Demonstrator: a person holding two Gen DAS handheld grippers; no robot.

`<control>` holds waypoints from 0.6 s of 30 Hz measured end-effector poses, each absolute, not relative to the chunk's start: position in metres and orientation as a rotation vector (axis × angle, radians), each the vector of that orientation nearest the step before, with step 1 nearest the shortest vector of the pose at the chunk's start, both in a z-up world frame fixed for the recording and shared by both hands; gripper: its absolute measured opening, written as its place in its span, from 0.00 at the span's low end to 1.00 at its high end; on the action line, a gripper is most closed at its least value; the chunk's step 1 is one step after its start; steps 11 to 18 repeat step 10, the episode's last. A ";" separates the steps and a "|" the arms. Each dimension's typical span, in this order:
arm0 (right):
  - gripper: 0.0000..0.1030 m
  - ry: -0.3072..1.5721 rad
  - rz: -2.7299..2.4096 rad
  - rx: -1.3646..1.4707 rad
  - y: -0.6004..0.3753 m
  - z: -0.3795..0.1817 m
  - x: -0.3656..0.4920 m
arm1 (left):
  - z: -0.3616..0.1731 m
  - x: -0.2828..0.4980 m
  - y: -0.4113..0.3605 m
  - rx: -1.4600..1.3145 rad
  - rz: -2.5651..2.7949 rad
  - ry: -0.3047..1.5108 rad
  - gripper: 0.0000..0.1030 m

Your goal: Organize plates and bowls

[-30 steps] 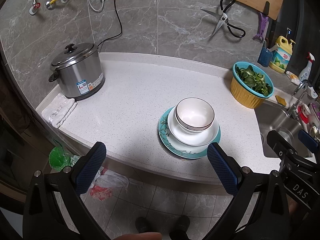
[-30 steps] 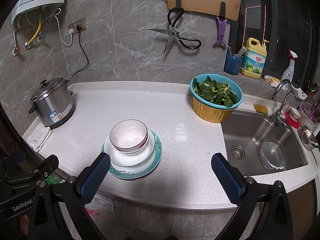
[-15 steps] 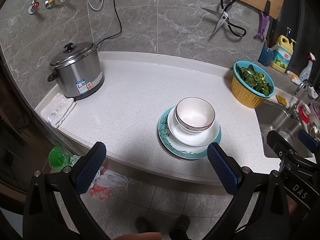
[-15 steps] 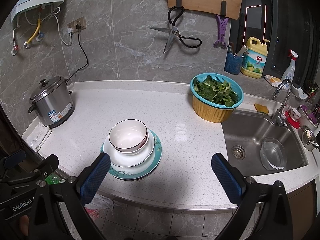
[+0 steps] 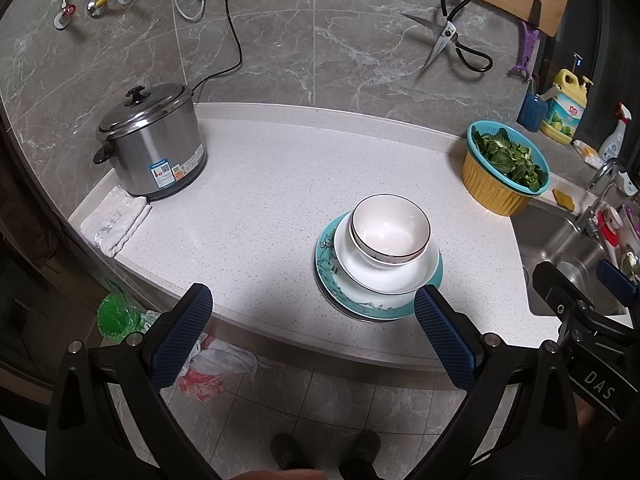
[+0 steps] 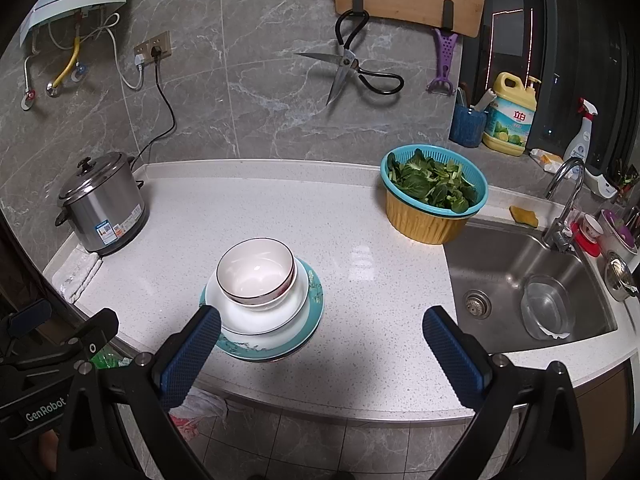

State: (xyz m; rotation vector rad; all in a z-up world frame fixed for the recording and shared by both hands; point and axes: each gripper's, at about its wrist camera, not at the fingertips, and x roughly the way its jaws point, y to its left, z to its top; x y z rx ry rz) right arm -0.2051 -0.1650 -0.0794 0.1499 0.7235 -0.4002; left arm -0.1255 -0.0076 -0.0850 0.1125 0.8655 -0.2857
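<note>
A grey marble wall backs the white speckled bench (image 5: 260, 200). Near its front edge sits the stack — teal plate (image 5: 332, 280), white plate (image 5: 384, 276), then bowl (image 5: 390, 234) on top. Left claw (image 5: 312, 320) and right claw (image 6: 322, 334) hang before the edge — both wide open, empty.

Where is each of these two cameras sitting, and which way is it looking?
Left wrist: on the left gripper, looking over the counter edge at the stacked dishes; own open fingers and shoes show.
Right wrist: on the right gripper, facing dishes and sink; open fingers show.
Shared: dishes, rice cooker, greens basket.
</note>
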 end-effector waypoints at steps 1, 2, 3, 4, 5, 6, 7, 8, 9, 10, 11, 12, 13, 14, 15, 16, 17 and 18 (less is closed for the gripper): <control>1.00 0.723 -0.401 0.151 -0.165 -0.079 -0.204 | -0.086 -0.124 -0.008 0.113 -0.285 0.865 1.00; 1.00 0.724 -0.401 0.150 -0.164 -0.079 -0.204 | -0.087 -0.123 -0.009 0.113 -0.285 0.863 1.00; 1.00 0.724 -0.401 0.150 -0.165 -0.079 -0.205 | -0.089 -0.122 -0.009 0.113 -0.285 0.862 1.00; 1.00 0.724 -0.401 0.150 -0.164 -0.079 -0.205 | -0.090 -0.119 -0.010 0.113 -0.287 0.861 1.00; 1.00 0.724 -0.401 0.150 -0.164 -0.079 -0.205 | -0.090 -0.118 -0.010 0.113 -0.287 0.860 1.00; 1.00 0.724 -0.401 0.150 -0.164 -0.079 -0.204 | -0.091 -0.118 -0.010 0.114 -0.287 0.858 1.00; 1.00 0.724 -0.402 0.150 -0.164 -0.079 -0.204 | -0.091 -0.117 -0.011 0.115 -0.287 0.856 1.00; 1.00 0.724 -0.401 0.151 -0.164 -0.079 -0.204 | -0.092 -0.117 -0.011 0.115 -0.289 0.856 1.00; 1.00 0.725 -0.400 0.151 -0.165 -0.079 -0.204 | -0.092 -0.117 -0.011 0.113 -0.293 0.858 1.00; 1.00 0.726 -0.399 0.151 -0.165 -0.080 -0.205 | -0.091 -0.119 -0.012 0.111 -0.296 0.859 1.00; 1.00 0.726 -0.399 0.151 -0.165 -0.080 -0.205 | -0.091 -0.119 -0.012 0.111 -0.296 0.859 1.00; 1.00 0.726 -0.399 0.151 -0.165 -0.080 -0.205 | -0.091 -0.119 -0.012 0.111 -0.296 0.859 1.00; 1.00 0.726 -0.399 0.151 -0.165 -0.080 -0.205 | -0.091 -0.119 -0.012 0.111 -0.296 0.859 1.00; 1.00 0.726 -0.399 0.151 -0.165 -0.080 -0.205 | -0.091 -0.119 -0.012 0.111 -0.296 0.859 1.00; 1.00 0.726 -0.399 0.151 -0.165 -0.080 -0.205 | -0.091 -0.119 -0.012 0.111 -0.296 0.859 1.00; 1.00 0.726 -0.399 0.151 -0.165 -0.080 -0.205 | -0.091 -0.119 -0.012 0.111 -0.296 0.859 1.00; 1.00 0.726 -0.399 0.151 -0.165 -0.080 -0.205 | -0.091 -0.119 -0.012 0.111 -0.296 0.859 1.00; 1.00 0.726 -0.399 0.151 -0.165 -0.080 -0.205 | -0.091 -0.119 -0.012 0.111 -0.296 0.859 1.00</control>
